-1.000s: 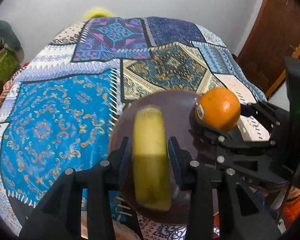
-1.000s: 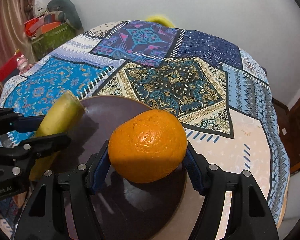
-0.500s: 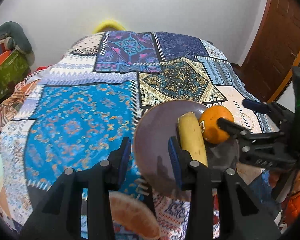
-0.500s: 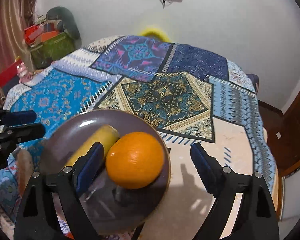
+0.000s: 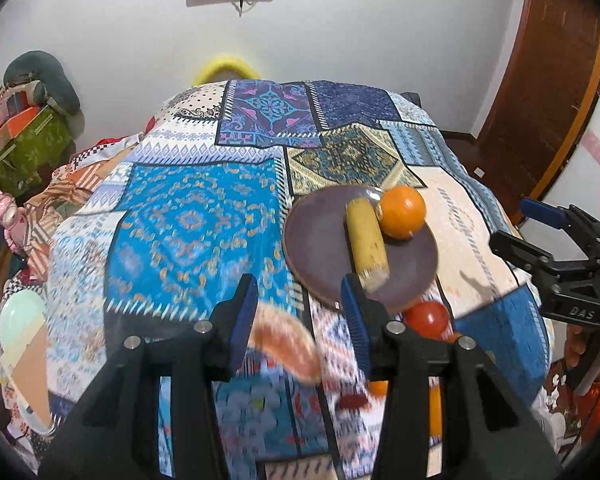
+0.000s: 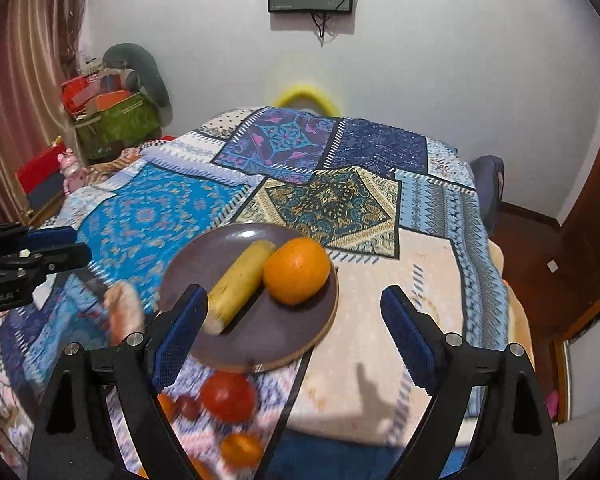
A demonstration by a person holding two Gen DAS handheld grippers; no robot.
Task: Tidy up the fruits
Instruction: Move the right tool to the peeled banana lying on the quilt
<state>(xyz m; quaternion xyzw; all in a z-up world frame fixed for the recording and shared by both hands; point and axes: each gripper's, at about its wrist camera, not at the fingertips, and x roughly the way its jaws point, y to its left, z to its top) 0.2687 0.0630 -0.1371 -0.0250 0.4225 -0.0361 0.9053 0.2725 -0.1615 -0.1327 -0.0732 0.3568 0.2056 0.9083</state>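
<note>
Bed (image 6: 380,320): patchwork cover, carries everything.
Plate (image 6: 284,336): brown, near the bed's front edge.
Right gripper (image 6: 292,332): fingers spread wide, nothing between them, hanging above the plate's near rim.
Left gripper (image 5: 298,316): fingers opening, empty, partly hiding the plate's edge.
Banana (image 6: 240,284): lying on the plate, touching the orange.
Orange (image 6: 297,271): on the plate, far side.
Tomato (image 6: 228,396): red, on the cover just in front of the plate, blurred.
</note>
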